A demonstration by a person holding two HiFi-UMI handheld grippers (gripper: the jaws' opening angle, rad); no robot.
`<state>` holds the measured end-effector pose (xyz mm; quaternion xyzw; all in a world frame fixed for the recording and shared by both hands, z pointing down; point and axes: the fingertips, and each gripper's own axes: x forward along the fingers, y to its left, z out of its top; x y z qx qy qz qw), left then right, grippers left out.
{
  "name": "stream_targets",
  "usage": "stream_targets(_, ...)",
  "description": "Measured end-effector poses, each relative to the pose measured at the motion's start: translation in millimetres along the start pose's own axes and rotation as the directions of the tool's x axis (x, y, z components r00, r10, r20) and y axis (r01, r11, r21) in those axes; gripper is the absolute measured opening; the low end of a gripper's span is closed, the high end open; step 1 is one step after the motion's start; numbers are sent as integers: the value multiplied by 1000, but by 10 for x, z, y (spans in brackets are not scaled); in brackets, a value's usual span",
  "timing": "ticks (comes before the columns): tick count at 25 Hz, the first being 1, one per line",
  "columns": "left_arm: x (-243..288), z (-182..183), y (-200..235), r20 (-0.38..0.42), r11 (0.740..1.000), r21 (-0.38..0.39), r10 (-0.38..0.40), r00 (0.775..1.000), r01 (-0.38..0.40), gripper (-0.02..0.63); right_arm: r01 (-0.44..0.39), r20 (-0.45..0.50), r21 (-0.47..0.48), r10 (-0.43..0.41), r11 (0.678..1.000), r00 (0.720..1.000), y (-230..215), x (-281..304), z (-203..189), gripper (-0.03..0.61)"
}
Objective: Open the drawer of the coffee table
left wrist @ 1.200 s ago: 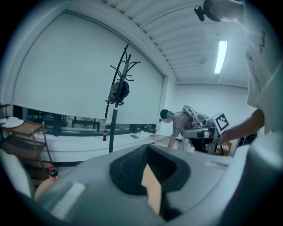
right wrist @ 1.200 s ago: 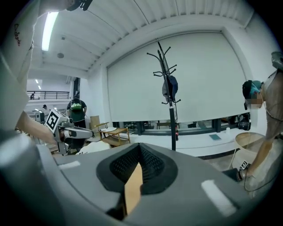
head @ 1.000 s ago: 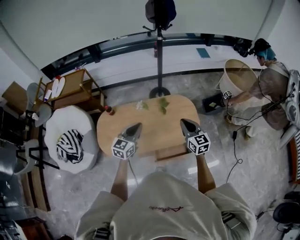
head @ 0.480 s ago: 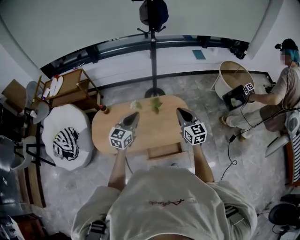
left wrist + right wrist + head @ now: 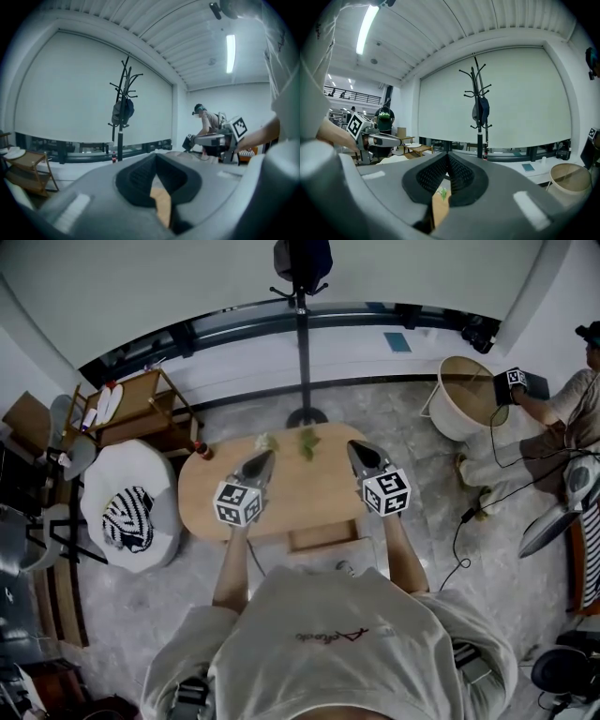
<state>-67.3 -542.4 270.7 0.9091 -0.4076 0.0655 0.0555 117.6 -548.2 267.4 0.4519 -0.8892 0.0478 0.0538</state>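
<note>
The left gripper point(image 5: 263, 458) has its jaws pressed together on nothing, and so does the right gripper point(image 5: 355, 447). Both hang above the oval coffee table point(image 5: 300, 495), the left over its left half and the right over its right half, well apart from each other. The drawer point(image 5: 323, 538) stands pulled out of the table's near side. It is lower and nearer than both grippers, between the person's forearms and closer to the right one, and neither gripper touches it. Green sprigs point(image 5: 307, 442) lie at the table's far edge, and a small bottle point(image 5: 199, 450) stands at its left end. A coat stand point(image 5: 302, 343) rises beyond the table. To the left sits a white pouf point(image 5: 141, 470) bearing a striped cloth point(image 5: 127, 518).
</note>
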Motion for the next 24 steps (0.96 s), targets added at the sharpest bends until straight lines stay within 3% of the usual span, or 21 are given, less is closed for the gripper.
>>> stream_targets(24, 246, 83, 23, 12, 1000, 2, 12, 1000, -12, 2, -16, 3, -17, 16, 1000, 1000, -176, 131, 77, 5)
